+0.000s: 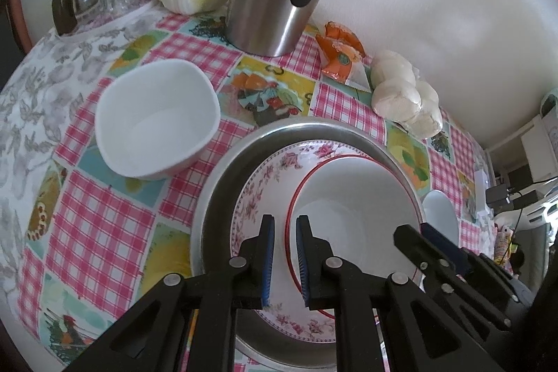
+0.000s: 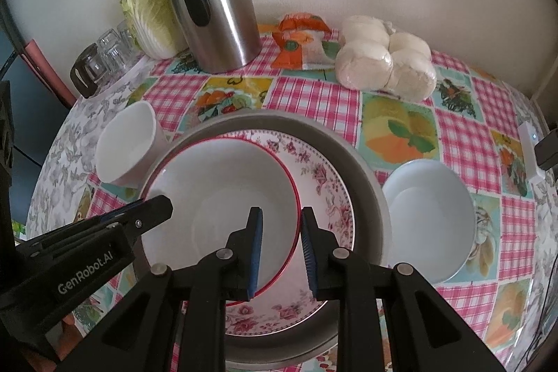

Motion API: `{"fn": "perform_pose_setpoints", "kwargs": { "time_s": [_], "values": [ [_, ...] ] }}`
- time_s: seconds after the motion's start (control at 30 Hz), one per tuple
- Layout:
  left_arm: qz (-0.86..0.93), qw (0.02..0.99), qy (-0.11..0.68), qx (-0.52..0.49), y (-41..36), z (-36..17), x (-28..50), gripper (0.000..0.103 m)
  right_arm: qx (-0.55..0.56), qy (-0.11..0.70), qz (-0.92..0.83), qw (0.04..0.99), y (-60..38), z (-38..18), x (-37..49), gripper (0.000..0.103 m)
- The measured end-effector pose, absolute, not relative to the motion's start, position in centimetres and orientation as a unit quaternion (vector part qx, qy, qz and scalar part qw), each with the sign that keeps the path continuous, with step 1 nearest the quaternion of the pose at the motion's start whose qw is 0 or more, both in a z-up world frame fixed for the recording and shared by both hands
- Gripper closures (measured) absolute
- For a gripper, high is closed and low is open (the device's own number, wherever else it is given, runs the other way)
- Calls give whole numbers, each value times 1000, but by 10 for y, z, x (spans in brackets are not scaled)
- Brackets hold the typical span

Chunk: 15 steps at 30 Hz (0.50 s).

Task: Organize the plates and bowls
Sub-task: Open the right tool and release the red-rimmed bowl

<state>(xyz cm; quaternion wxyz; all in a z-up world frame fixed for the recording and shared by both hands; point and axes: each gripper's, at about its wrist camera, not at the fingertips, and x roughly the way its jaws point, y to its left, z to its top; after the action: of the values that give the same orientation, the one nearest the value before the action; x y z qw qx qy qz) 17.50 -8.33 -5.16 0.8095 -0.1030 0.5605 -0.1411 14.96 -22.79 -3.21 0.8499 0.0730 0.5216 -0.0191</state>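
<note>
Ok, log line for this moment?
left gripper: shut on red-rimmed bowl rim | right gripper: rim between fingers, grip unclear | bowl: on floral plate in metal basin

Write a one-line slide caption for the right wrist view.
Both grippers pinch opposite rim sides of the red-rimmed bowl, nested in a floral plate inside a metal basin.

- Left gripper (image 1: pixel 285 262): matte black plastic linkage arms, round silver pivot pins, ribbed blue pads (image 1: pixel 268 262) on the inner finger faces.
- Right gripper (image 2: pixel 281 255): same black build, blue pads, silver pins.
- At 8 o'clock in the right wrist view, white "GenRobot.AI" lettering (image 2: pixel 85 275) on the left gripper's black body.
</note>
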Motion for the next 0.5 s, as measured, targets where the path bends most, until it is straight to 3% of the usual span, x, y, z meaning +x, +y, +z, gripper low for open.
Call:
{"fn": "perform_pose_setpoints", "kwargs": {
  "time_s": [0.2,0.3,0.4,0.5],
  "values": [
    [-146,824,540,-94,-82,-31,172,87,62,496,-22,866,-227,-10,144,79],
    [-142,833,527,-88,-79,-19,170,75,58,481,-25,874,-228,3,140,79],
    [-134,843,514,-85,-73,-8,169,69,55,469,-31,881,-229,14,137,78],
    [-126,849,506,-86,-68,-1,167,50,53,459,-38,886,-232,23,135,70]
  ]
}}
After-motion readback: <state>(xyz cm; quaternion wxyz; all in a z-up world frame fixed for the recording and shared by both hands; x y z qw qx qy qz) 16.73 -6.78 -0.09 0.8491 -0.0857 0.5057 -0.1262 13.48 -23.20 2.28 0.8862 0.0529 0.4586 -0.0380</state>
